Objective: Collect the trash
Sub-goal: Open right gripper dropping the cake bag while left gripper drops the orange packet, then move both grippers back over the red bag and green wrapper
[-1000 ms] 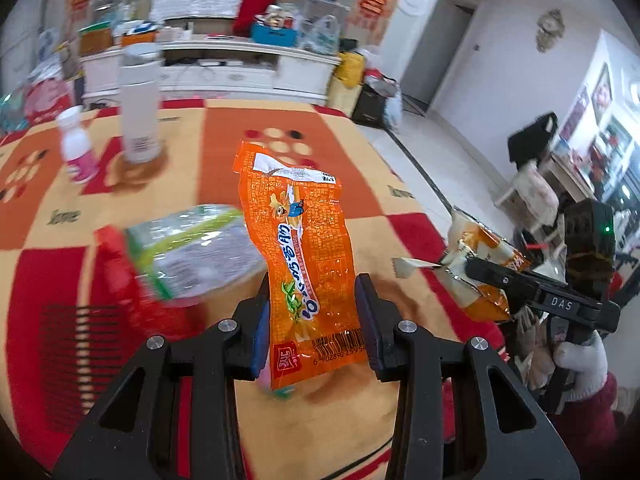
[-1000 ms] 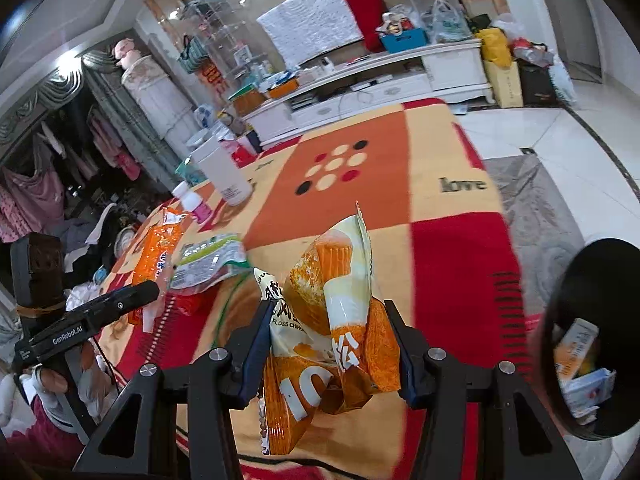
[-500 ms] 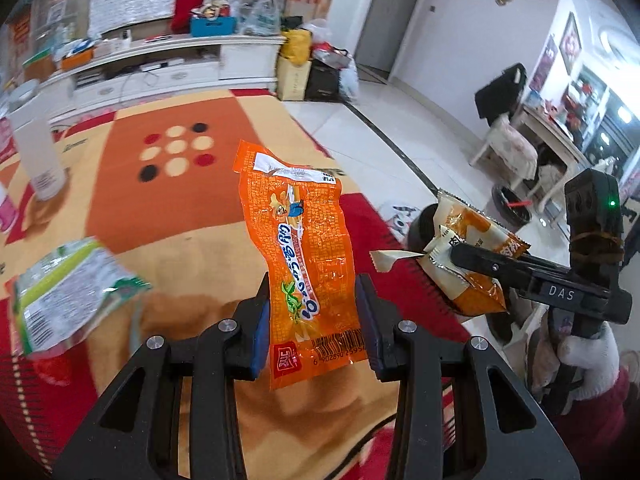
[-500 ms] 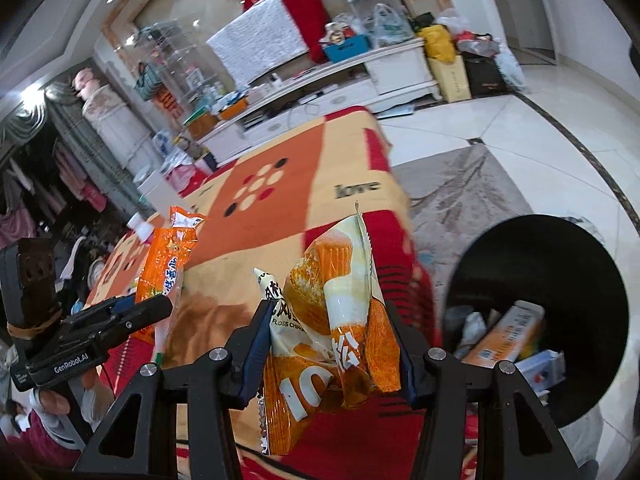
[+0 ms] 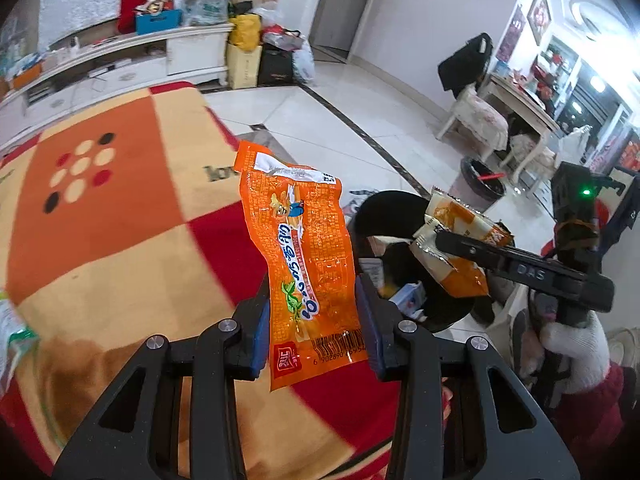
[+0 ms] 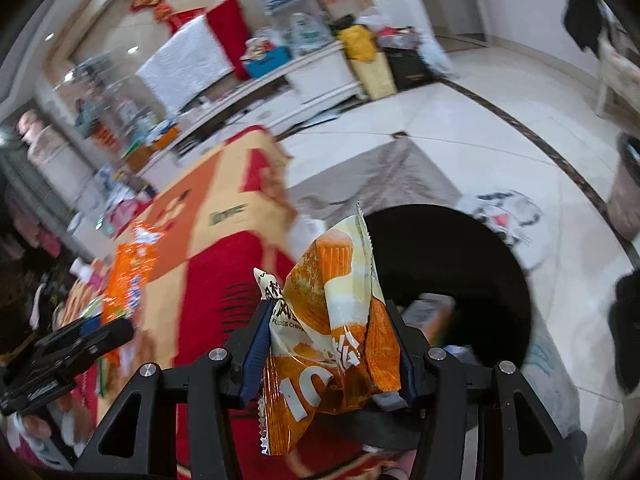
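My left gripper (image 5: 315, 316) is shut on a long orange sausage wrapper (image 5: 296, 248), which stands upright between the blue pads over the table's right edge. In the right wrist view my right gripper (image 6: 328, 332) is shut on a crumpled orange-and-white cake wrapper (image 6: 328, 280). A black trash bin (image 6: 460, 264) stands on the floor just right of the table, with boxes and packets inside. The right gripper (image 5: 452, 240) hangs with its wrapper over the bin's mouth (image 5: 384, 208). The left gripper (image 6: 100, 332) and its wrapper (image 6: 128, 272) appear at the left, still above the table.
The table wears an orange, cream and red blanket (image 5: 120, 208). A green-and-white packet (image 5: 8, 340) lies at its left edge. A gloved hand (image 5: 572, 344) holds the right gripper. A grey rug (image 6: 380, 176), a second bin (image 5: 480, 180) and a white cabinet (image 5: 120, 60) lie beyond.
Both grippers have swung right, off the middle of the table toward the black bin, each still holding its wrapper. The bottles and the packet have slid out to the left.
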The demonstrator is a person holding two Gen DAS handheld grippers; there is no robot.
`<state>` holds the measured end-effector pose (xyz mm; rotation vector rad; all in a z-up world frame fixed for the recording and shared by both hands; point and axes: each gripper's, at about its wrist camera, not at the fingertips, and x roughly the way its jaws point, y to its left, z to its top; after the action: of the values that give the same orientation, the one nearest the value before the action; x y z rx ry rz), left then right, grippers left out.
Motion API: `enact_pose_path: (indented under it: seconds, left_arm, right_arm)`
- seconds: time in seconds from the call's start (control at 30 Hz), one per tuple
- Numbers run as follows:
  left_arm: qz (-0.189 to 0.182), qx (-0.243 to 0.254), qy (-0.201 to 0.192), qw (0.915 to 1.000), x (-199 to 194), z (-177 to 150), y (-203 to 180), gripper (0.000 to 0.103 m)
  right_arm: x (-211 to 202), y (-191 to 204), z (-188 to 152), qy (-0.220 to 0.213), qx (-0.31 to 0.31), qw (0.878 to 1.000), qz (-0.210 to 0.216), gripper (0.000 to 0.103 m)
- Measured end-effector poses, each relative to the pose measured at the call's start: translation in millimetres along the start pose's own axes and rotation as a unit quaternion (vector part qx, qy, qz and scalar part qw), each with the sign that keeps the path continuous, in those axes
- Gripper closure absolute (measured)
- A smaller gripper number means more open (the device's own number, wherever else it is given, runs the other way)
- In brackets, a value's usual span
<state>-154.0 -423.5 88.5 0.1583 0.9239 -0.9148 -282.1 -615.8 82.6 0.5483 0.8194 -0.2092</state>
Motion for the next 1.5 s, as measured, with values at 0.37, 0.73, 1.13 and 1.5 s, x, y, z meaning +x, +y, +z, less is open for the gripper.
enact_pose_path:
  seconds: [0.37,0.73,1.13,1.5]
  left_arm:
    - [-0.044,0.005,0.024,0.9987,41,14,-34,0.066]
    - [-0.103,0.015,0.044,0.9936,77,18,-63,0.043]
    - [-0.071,0.006,0.058,0.9958,66,8,-45,0.038]
    - [-0.014,-0.028,0.028,0.9991,21,-8,3,0.038]
  right_arm:
    - [-1,-49,0,0.011,0.061,0.997,-0.042,0.020]
    - [-30,-61,-5,-0.013,0.073,0.996,-0.053,0.020]
    - [-20,-42,-11,-0.001,0.059,0.998,-0.036,0.019]
    - [0,5,-17,0.022,0.023,0.999,-0.015,0.019]
